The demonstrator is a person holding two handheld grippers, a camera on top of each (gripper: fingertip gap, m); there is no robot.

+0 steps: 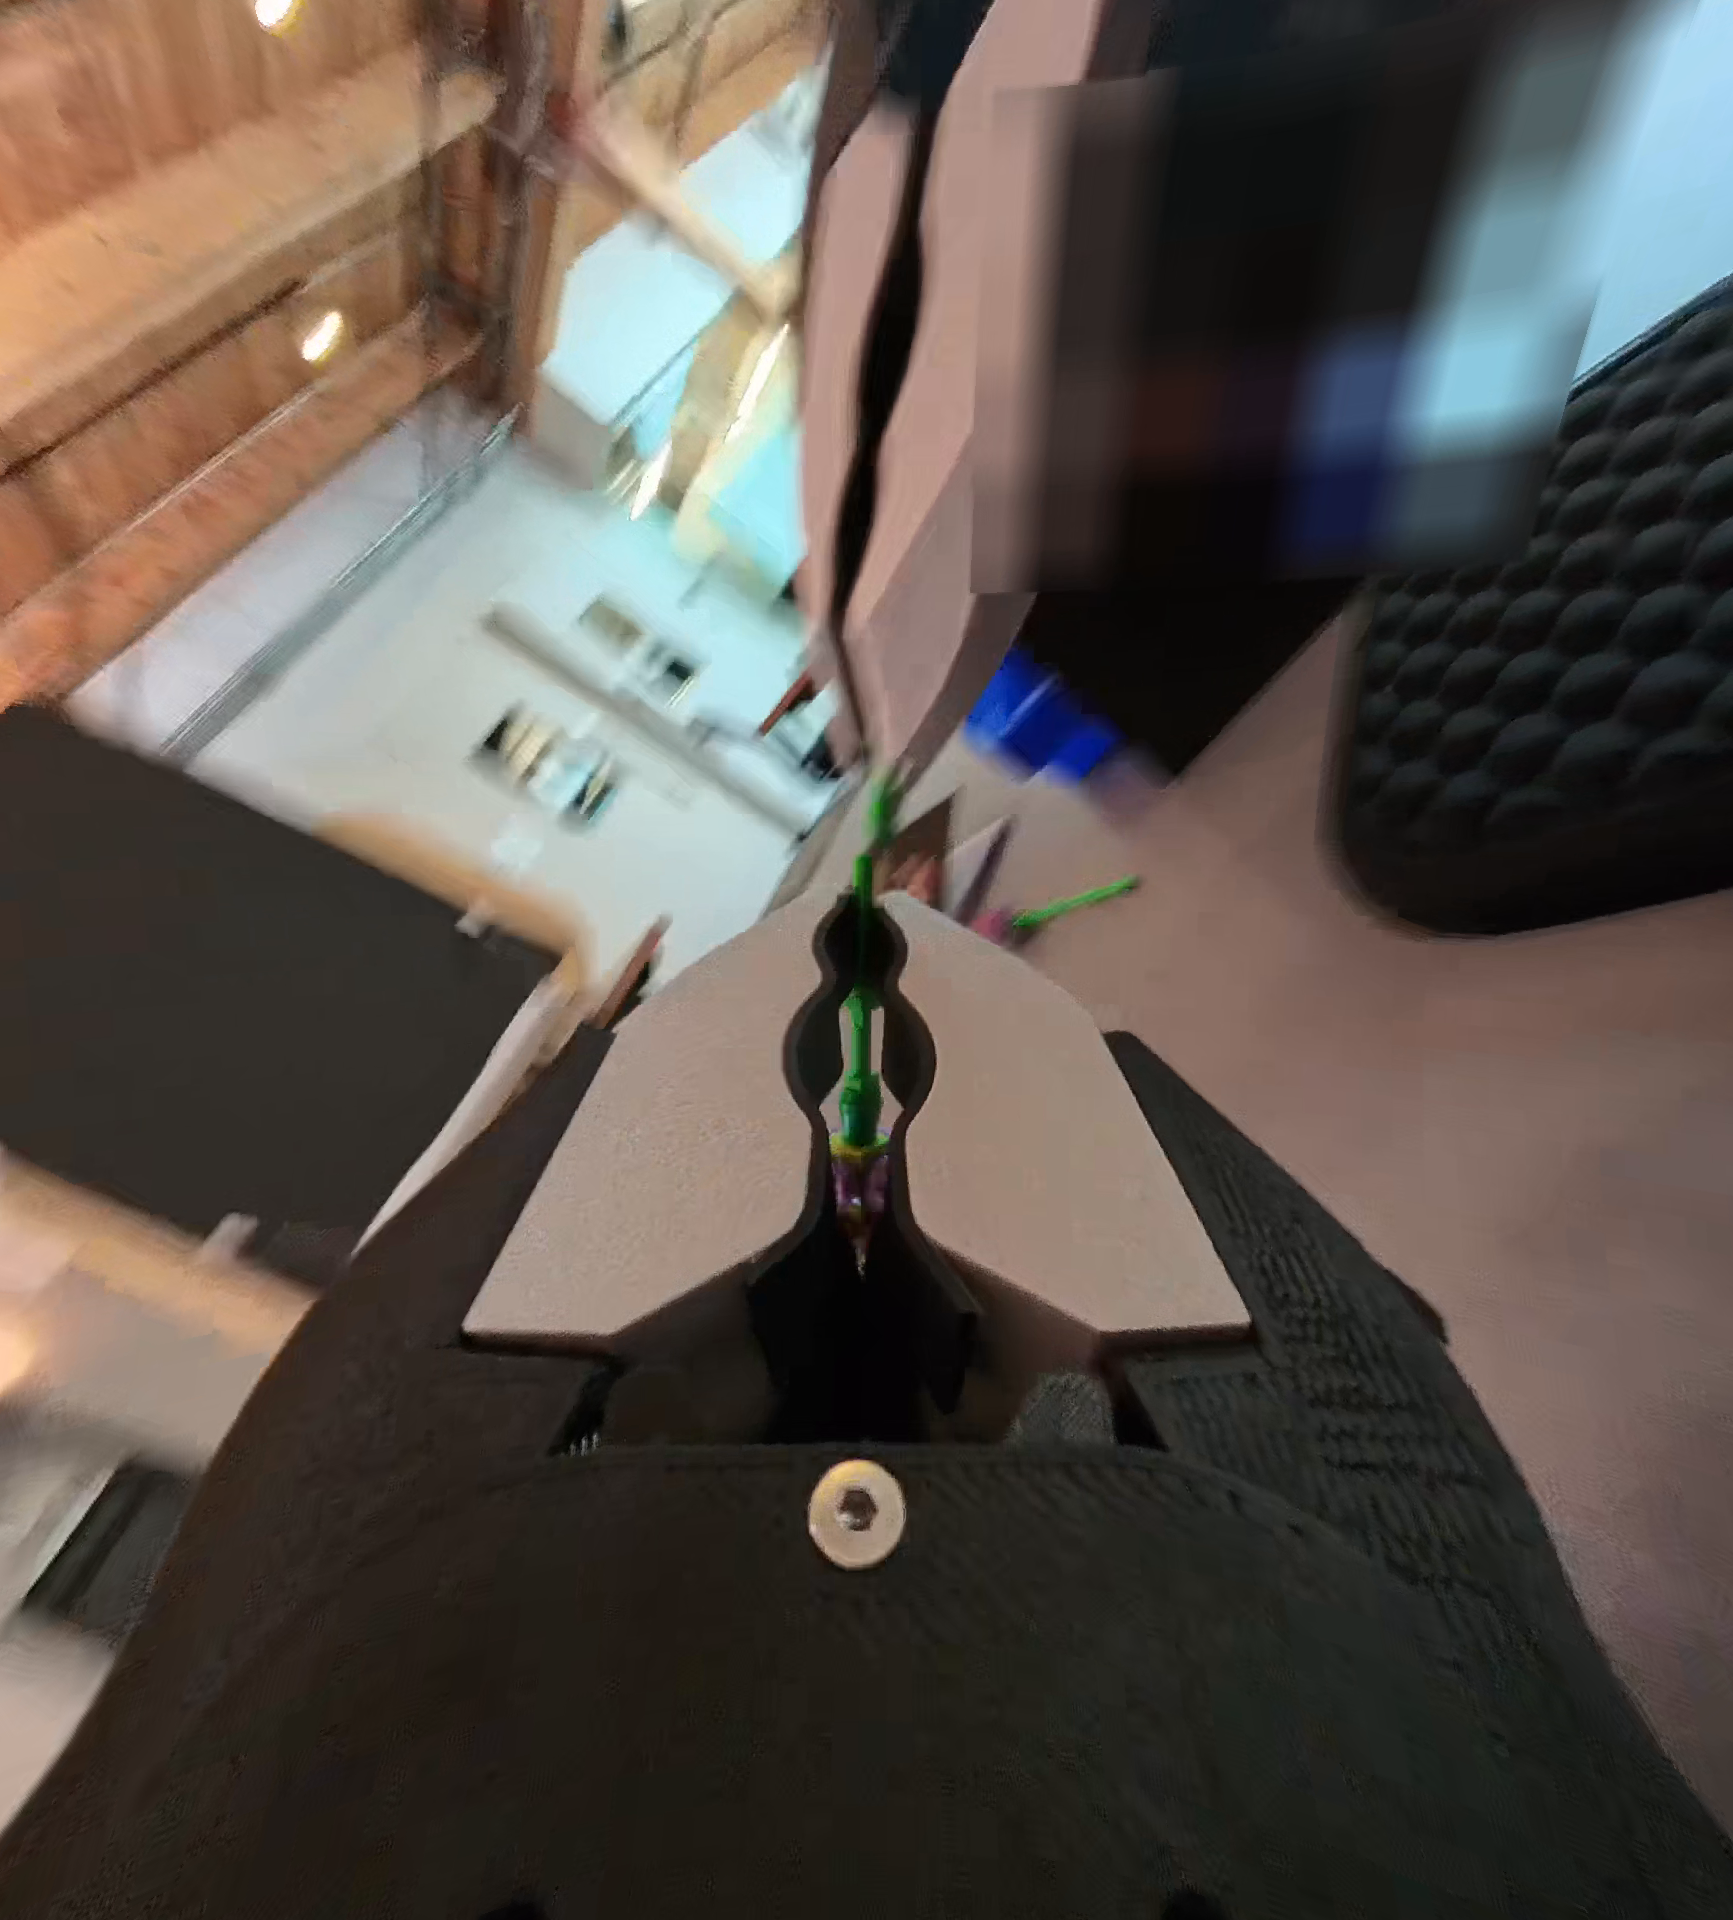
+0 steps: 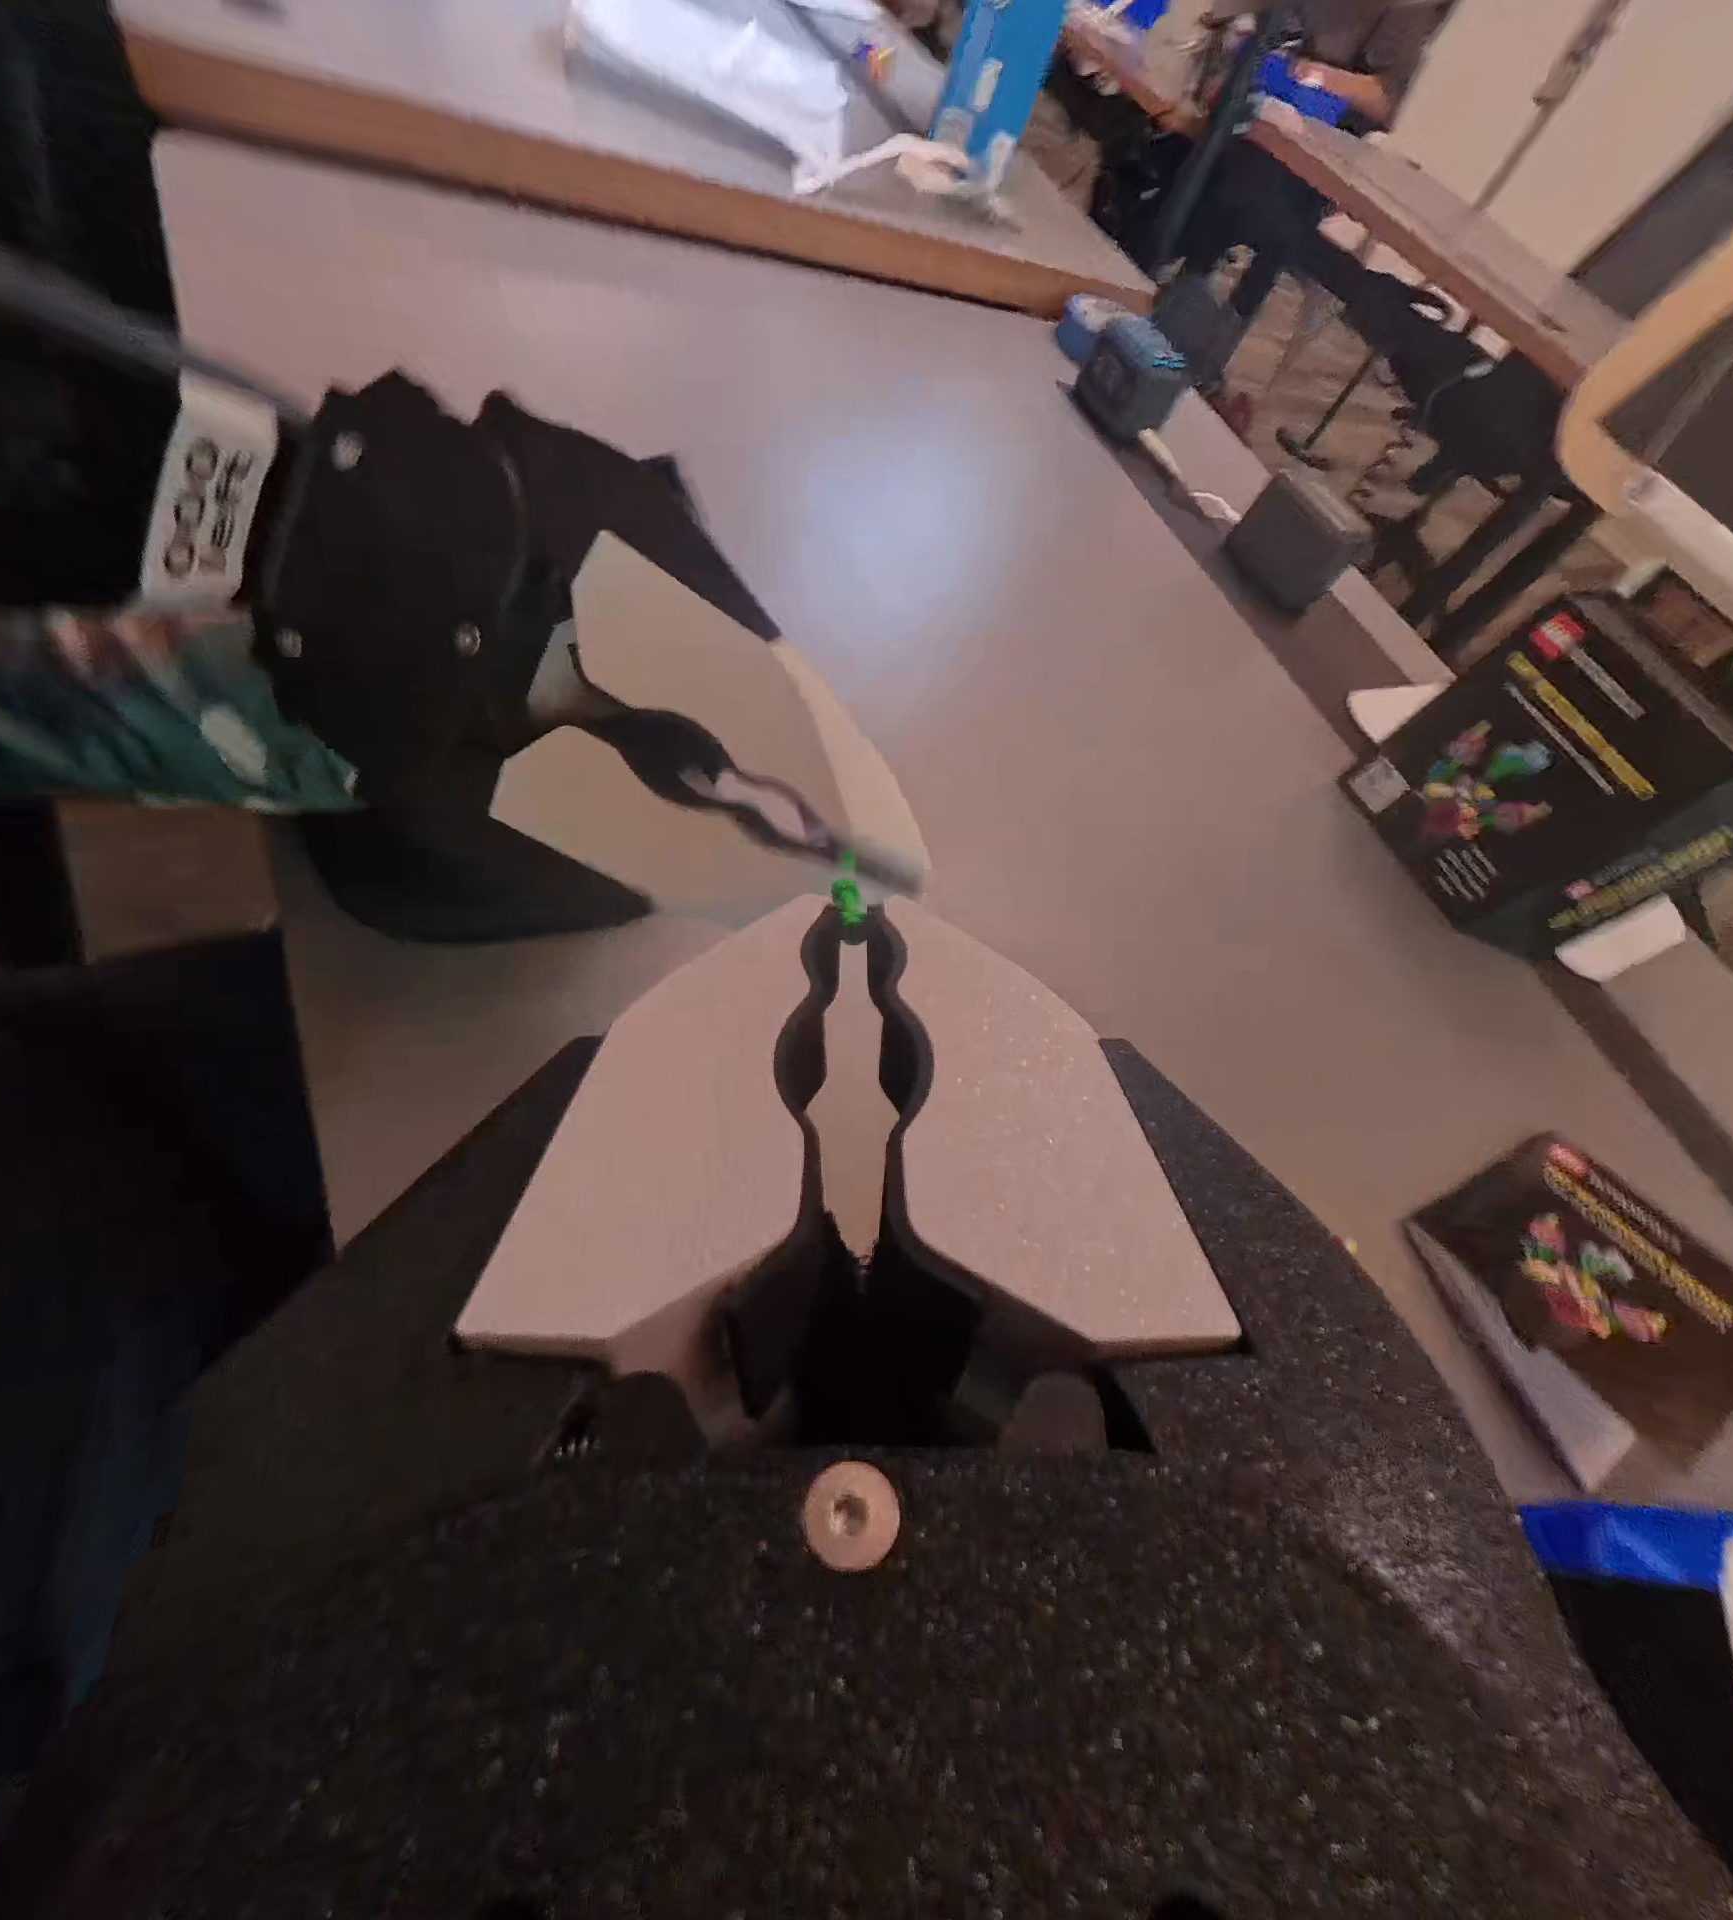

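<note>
My left gripper (image 1: pixel 867 920) is shut on a thin green plastic stem (image 1: pixel 860 1049) that has a small purple and yellow flower piece (image 1: pixel 860 1184) at its near end, deep between the fingers. The stem runs out past the tips to my right gripper (image 1: pixel 877 758), which comes in from above. In the right wrist view my right gripper (image 2: pixel 849 914) is pinched on the green stem's end (image 2: pixel 846 902), tip to tip with the left gripper (image 2: pixel 872 862), which comes in from the left. Both are held above the grey table (image 2: pixel 997 468).
Another green stem with a purple piece (image 1: pixel 1070 902) lies on the table. Two black boxes with colourful flower pictures (image 2: pixel 1558 758) (image 2: pixel 1610 1299) sit at the right. A blue bin (image 2: pixel 1631 1548), a grey block (image 2: pixel 1298 540) and a black dimpled pad (image 1: pixel 1620 582) are nearby. A person sits at a far table.
</note>
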